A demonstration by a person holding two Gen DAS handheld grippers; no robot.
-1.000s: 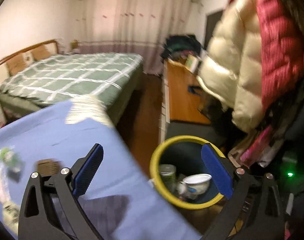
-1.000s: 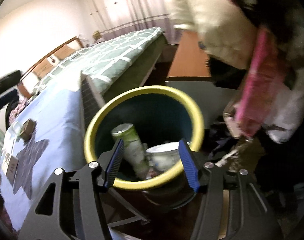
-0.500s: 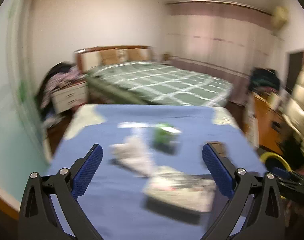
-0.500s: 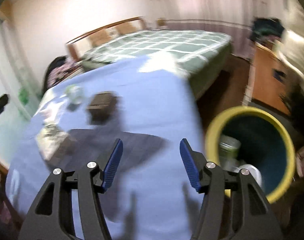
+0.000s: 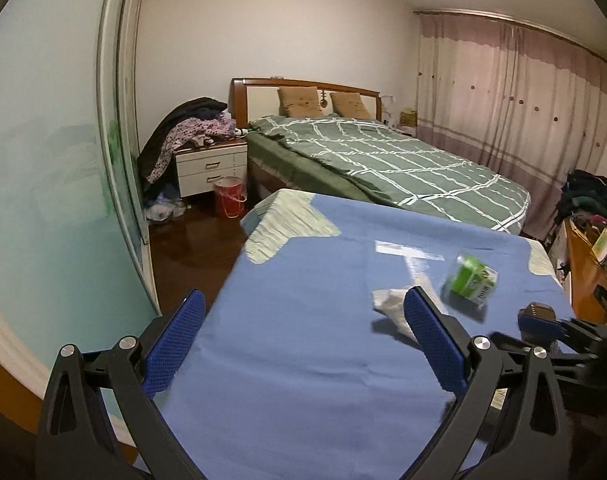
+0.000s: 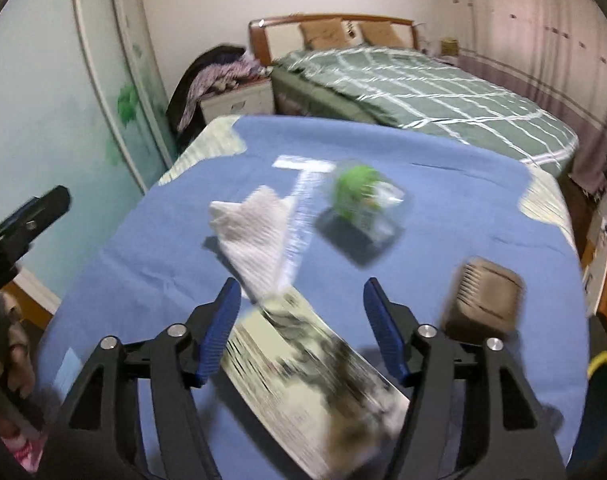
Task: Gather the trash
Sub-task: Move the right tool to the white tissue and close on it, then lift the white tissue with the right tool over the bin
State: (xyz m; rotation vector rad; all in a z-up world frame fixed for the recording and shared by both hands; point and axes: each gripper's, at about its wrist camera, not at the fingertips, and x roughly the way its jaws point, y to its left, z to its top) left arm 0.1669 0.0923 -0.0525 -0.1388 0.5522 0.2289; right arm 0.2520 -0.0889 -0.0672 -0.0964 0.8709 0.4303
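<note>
On the blue-covered table [image 6: 151,256] lie a crumpled white tissue [image 6: 251,232], a clear plastic strip [image 6: 301,210], a green-and-clear packet [image 6: 361,194], a brown ridged box [image 6: 483,300] and a printed paper packet [image 6: 311,376]. My right gripper [image 6: 299,330] is open and empty just above the printed packet, with the tissue ahead of it. My left gripper [image 5: 303,340] is open and empty over the table's left part [image 5: 303,360]. The tissue [image 5: 389,304] and green packet [image 5: 469,282] lie to its right. The right gripper shows at that view's right edge [image 5: 543,326].
The yellow rim of the trash bin [image 6: 603,368] shows at the right edge, beside the table. Beyond the table stand a bed with a green checked cover [image 5: 383,156], a white nightstand [image 5: 211,166] piled with clothes, and a red bucket [image 5: 229,196]. A wardrobe wall [image 5: 63,180] runs along the left.
Both grippers have swung left, away from the yellow bin and back over the table. The right one now hangs over the printed packet. Both stayed open and empty.
</note>
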